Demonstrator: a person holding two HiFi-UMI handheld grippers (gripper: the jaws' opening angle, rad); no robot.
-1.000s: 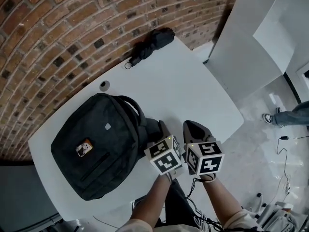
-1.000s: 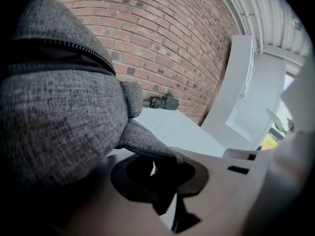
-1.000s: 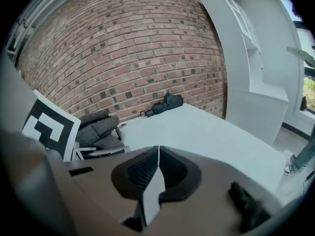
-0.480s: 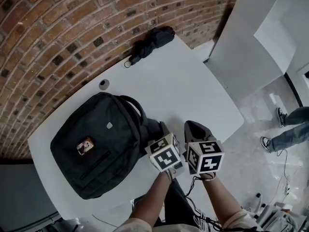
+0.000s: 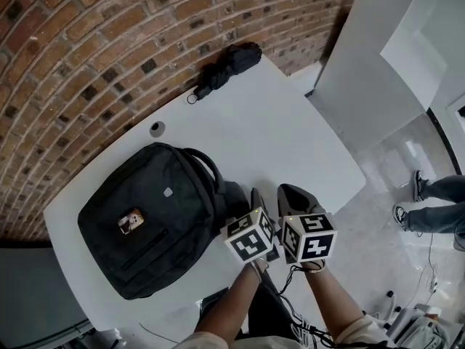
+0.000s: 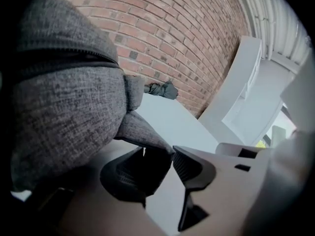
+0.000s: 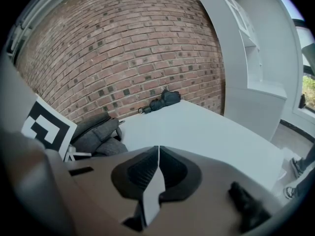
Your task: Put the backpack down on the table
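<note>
1. Backpack (image 5: 149,220), dark grey, lies flat on the white table (image 5: 290,129) at the lower left of the head view, with a small picture tag on its front and its carry handle arching at its upper right.
2. Left gripper (image 5: 247,197) sits just right of the backpack, near the lower middle of the frame, pointing up and away from the person.
3. In the left gripper view, the left gripper (image 6: 158,154) has its jaws well apart; they have just been opening. A grey fabric strap (image 6: 142,134) of the backpack (image 6: 69,107) reaches down into the gap at the jaw tips, and the pads do not press on it.
4. Right gripper (image 5: 294,195) is just beside the left one, on its right, over bare table.
5. In the right gripper view, the right gripper (image 7: 157,154) has its jaws closed together with nothing between them.
6. A folded black umbrella (image 5: 227,67) lies at the far edge of the table, at the upper middle of the head view, against the brick wall (image 5: 87,42).
7. A small round grey item (image 5: 157,129) sits on the table between the umbrella and the backpack.
</note>
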